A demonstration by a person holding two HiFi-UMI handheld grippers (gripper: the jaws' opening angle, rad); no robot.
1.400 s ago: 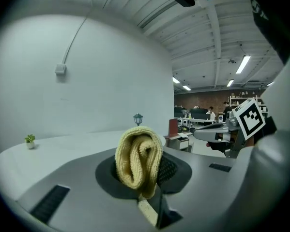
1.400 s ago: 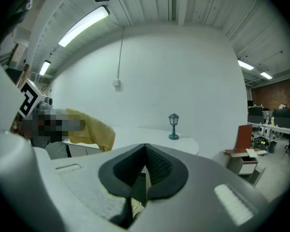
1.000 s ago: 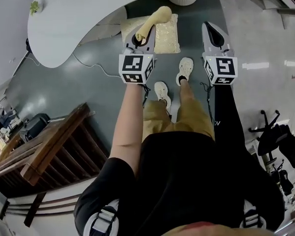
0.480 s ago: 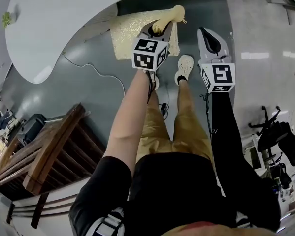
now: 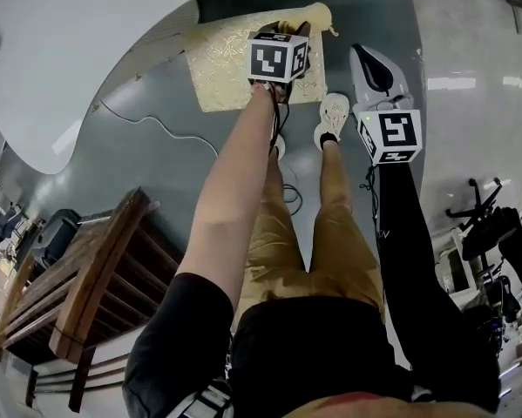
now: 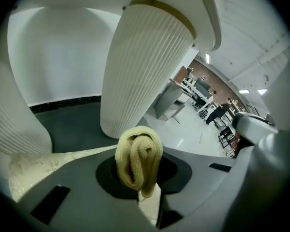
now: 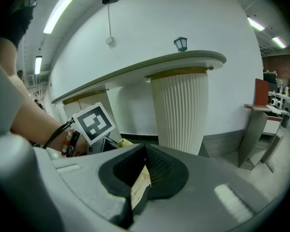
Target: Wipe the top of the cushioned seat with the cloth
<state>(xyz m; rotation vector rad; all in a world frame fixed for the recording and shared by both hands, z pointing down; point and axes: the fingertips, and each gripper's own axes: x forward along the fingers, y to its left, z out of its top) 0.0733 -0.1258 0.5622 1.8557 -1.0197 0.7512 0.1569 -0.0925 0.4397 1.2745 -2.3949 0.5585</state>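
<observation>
**Cloth clamped in our left gripper, over the cushioned seat**

Our left gripper [image 5: 294, 31] is clamped on the yellow cloth [image 6: 139, 159], which sticks out past the jaws as a rolled wad. It sits over the right part of the cream patterned cushioned seat [image 5: 221, 68], at the upper centre of the head view. We cannot tell whether the cloth touches the fabric. Our right gripper [image 5: 374, 64], at the upper right, has its jaws together on nothing and hangs beside the seat, over the floor. To wipe well, we judge we should press the wad down onto the top and draw it toward the frame's left in overlapping passes. The grip should hold firm, and we should steer clear of the ribbed pedestal [image 6: 145, 66] beyond the seat.
</observation>
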